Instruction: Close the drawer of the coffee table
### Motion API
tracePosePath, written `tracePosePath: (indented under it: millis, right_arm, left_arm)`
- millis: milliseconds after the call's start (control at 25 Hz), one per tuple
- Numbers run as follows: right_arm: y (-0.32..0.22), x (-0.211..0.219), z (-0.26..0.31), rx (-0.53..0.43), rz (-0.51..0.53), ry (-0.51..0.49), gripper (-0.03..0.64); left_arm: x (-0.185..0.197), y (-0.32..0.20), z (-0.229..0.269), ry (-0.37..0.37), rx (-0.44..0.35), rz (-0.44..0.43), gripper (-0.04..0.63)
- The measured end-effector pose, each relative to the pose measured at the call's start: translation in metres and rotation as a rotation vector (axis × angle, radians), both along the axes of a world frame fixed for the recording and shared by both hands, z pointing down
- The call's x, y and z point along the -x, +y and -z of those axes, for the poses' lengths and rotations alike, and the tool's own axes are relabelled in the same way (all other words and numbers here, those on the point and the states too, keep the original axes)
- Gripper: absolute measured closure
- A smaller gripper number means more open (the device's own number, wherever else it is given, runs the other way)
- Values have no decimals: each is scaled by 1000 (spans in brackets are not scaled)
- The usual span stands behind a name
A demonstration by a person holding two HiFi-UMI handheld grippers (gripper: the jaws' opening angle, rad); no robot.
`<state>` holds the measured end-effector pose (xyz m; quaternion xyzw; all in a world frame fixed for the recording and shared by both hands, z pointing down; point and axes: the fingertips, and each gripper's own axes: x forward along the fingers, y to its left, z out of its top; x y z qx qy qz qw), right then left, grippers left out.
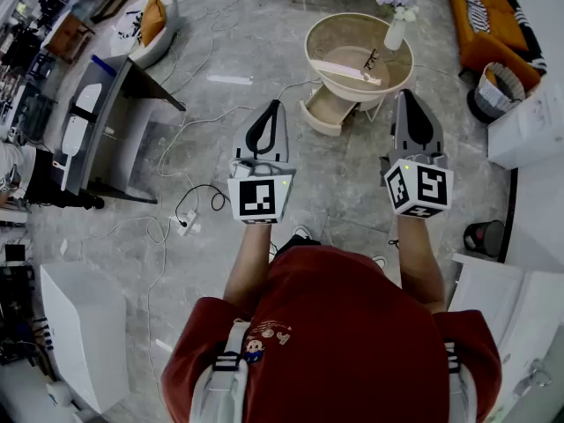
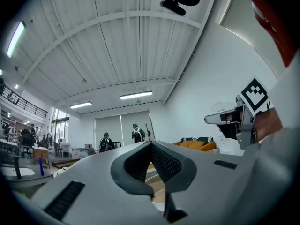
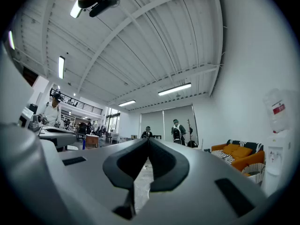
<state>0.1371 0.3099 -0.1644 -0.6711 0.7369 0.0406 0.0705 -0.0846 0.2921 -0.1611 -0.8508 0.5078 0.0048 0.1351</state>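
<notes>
The round beige coffee table (image 1: 317,38) stands on the grey floor ahead of me. Its drawer (image 1: 326,111) is pulled out at the near left side and looks empty. My left gripper (image 1: 277,105) is held in the air short of the drawer, jaws together, with nothing in them. To the right of the drawer my right gripper (image 1: 404,94) is raised and shut as well. In the left gripper view the left gripper (image 2: 151,143) points slightly upward into the hall. The right gripper (image 3: 149,139) does the same in the right gripper view.
On the table stand a white vase with flowers (image 1: 397,26), a pair of glasses (image 1: 371,58) and a flat white item (image 1: 345,70). An orange sofa (image 1: 493,16) and a basket (image 1: 498,86) are at right. Cables and a power strip (image 1: 185,223) lie at left.
</notes>
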Motion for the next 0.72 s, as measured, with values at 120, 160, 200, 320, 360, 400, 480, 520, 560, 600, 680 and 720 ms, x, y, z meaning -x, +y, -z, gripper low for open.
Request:
tracePosePath:
  millis: [120, 160, 200, 320, 360, 400, 480, 520, 560, 600, 680, 720]
  right_arm:
    - [4, 13, 1, -8, -1, 22, 594]
    - [4, 17, 2, -13, 3, 26, 594]
    - [5, 20, 3, -20, 10, 29, 594]
    - [5, 31, 6, -42, 32, 46, 594]
    - [5, 34, 6, -42, 33, 51, 594]
    - [5, 36, 5, -41, 30, 54, 594]
    - [5, 41, 3, -39, 25, 60, 594]
    - [4, 44, 2, -38, 26, 64, 593]
    - [3, 47, 0, -35, 29, 67, 594]
    - [2, 51, -1, -30, 32, 68, 592]
    - [-1, 60, -4, -22, 33, 63, 593]
    - [-2, 64, -5, -21, 30, 60, 593]
  left_arm:
    - [10, 4, 4, 3, -8, 3, 583]
    - [13, 5, 5, 3, -10, 4, 583]
    - [15, 5, 6, 6, -13, 6, 583]
    - [21, 5, 10, 28, -19, 16, 583]
    - [23, 5, 11, 33, -22, 17, 583]
    - [25, 4, 12, 36, -23, 17, 583]
    - [28, 4, 10, 33, -10, 15, 583]
    - [29, 4, 7, 26, 9, 13, 583]
    - [30, 4, 4, 16, 34, 11, 583]
    - [32, 3, 1, 9, 53, 8, 583]
    - [38, 2, -1, 7, 68, 1, 583]
    - [42, 2, -2, 11, 67, -1, 583]
